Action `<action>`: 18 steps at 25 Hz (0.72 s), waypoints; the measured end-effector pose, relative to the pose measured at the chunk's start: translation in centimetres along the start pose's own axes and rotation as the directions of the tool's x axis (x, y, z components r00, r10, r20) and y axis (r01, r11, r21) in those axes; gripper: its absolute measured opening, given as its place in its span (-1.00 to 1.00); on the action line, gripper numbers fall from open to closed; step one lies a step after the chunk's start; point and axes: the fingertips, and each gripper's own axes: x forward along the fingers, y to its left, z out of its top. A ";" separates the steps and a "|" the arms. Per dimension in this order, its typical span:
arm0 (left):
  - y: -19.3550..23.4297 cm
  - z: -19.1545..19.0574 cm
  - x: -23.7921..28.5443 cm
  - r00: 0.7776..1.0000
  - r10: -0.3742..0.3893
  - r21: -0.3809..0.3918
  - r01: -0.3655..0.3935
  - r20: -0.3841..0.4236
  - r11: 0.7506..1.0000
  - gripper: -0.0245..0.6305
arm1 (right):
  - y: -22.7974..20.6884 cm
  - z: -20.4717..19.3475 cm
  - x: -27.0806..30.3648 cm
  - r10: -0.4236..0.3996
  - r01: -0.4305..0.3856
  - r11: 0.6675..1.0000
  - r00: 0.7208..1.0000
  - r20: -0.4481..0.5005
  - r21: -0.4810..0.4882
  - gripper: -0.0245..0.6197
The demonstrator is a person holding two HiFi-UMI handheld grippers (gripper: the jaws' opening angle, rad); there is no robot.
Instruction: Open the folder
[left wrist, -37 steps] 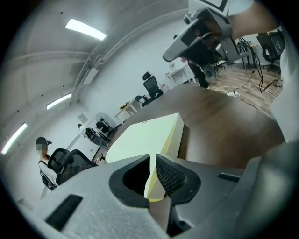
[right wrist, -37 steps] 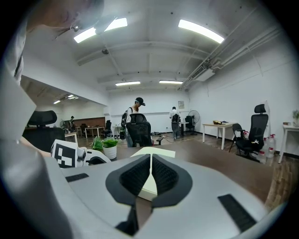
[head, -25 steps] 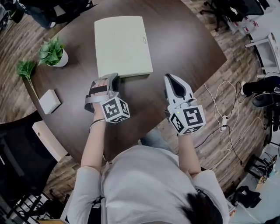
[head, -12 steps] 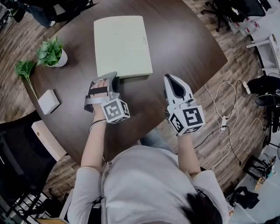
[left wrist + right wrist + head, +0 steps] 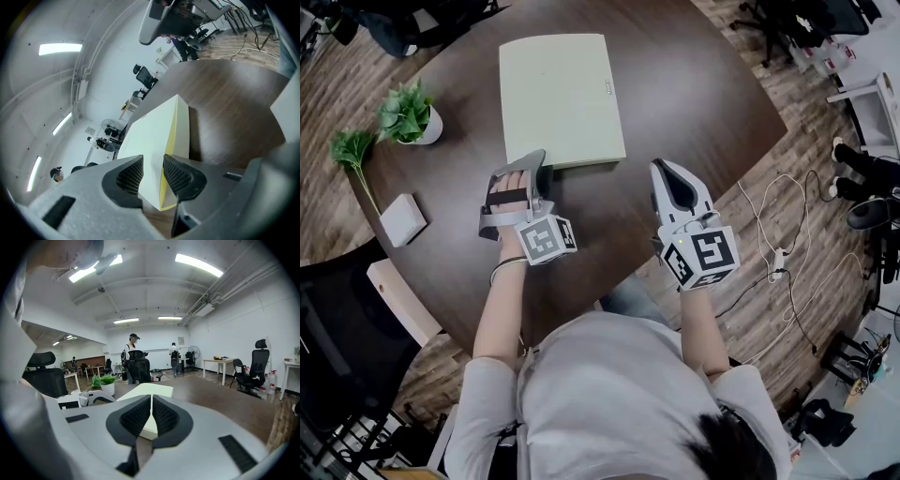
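A pale cream folder (image 5: 561,98) lies flat and closed on the dark round table (image 5: 694,103). My left gripper (image 5: 532,165) is at the folder's near left corner. In the left gripper view its jaws are opening (image 5: 152,176), and that corner of the folder (image 5: 154,136), with its yellow edge, sits in the gap without the pads pressing on it. My right gripper (image 5: 662,169) hovers over the table to the right of the folder's near right corner, apart from it. Its jaws are shut and empty (image 5: 151,413), with the folder (image 5: 154,390) ahead of them.
A small potted plant (image 5: 411,114), a loose green sprig (image 5: 352,150) and a white box (image 5: 403,217) sit at the table's left side. A black chair (image 5: 337,347) stands at the near left. Cables (image 5: 778,253) trail over the wooden floor to the right. People stand far off (image 5: 133,345).
The left gripper's jaws have spread apart at the folder's near left corner, and the hand has turned a little. The right gripper has stayed still.
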 end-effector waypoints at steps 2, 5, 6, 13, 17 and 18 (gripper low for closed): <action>0.1 0.1 0.0 1.000 0.018 0.007 -0.018 0.002 1.000 -0.60 | 0.0 0.0 0.1 0.001 -0.001 1.000 1.000 -0.002 -0.001 -0.88; 0.3 0.1 0.1 0.999 0.052 0.005 -0.052 0.010 0.999 -0.60 | -0.1 -0.2 0.3 0.000 0.000 1.000 1.000 -0.004 0.000 -0.88; 0.3 0.0 0.2 0.998 0.056 0.001 -0.056 0.011 0.998 -0.60 | -0.1 -0.2 0.4 0.000 0.000 1.000 1.000 -0.005 0.001 -0.88; -0.6 -0.4 0.8 0.999 0.036 -0.005 -0.036 -0.001 0.999 -0.79 | 0.0 -0.4 0.4 -0.001 0.001 1.000 1.000 -0.008 0.002 -0.88; -0.7 -0.3 0.8 1.000 0.026 -0.012 -0.026 0.006 1.000 -0.82 | -0.2 -0.4 0.2 -0.002 0.002 1.000 1.000 -0.007 0.004 -0.88; -0.7 -0.2 0.8 1.000 0.022 -0.022 -0.022 0.010 1.000 -0.82 | -0.2 -0.4 0.2 -0.001 0.001 1.000 1.000 -0.006 0.003 -0.88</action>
